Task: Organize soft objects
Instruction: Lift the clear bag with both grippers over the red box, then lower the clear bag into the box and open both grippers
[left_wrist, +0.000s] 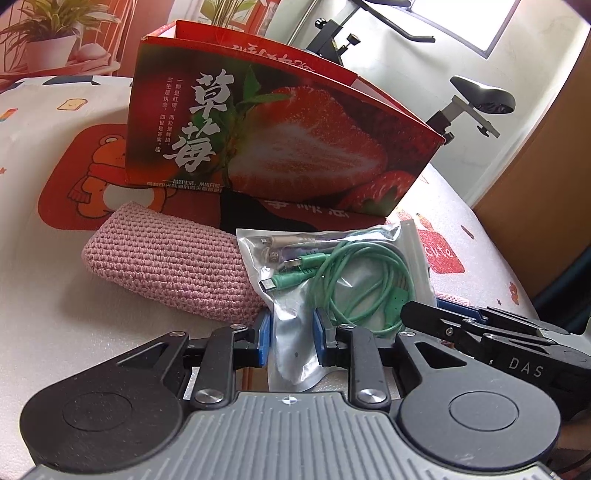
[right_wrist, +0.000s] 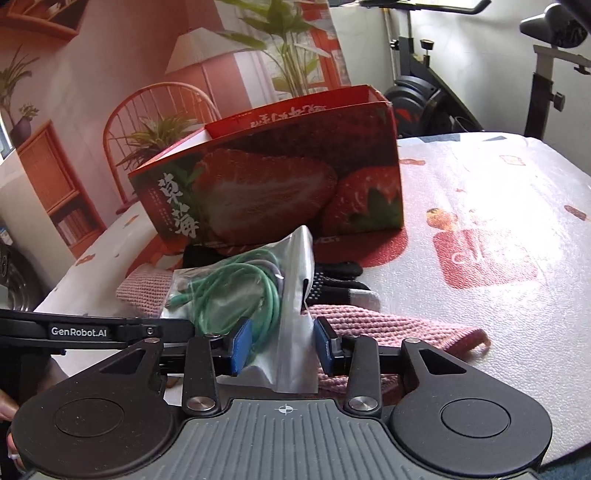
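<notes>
A clear plastic bag of green cables (left_wrist: 332, 266) lies on the table in front of the red strawberry box (left_wrist: 280, 136). My left gripper (left_wrist: 292, 341) is open, its blue pads either side of the bag's near end. My right gripper (right_wrist: 282, 345) is open around the other end of the bag (right_wrist: 243, 291). A pink knitted piece (left_wrist: 170, 264) lies left of the bag and under it (right_wrist: 388, 321). A black dotted glove (right_wrist: 334, 280) lies between the bag and the box (right_wrist: 273, 184).
The table has a white cloth with red cartoon patches (right_wrist: 484, 258). An exercise bike (left_wrist: 476, 99) stands behind the table. The right gripper's body (left_wrist: 517, 350) shows at the right of the left wrist view.
</notes>
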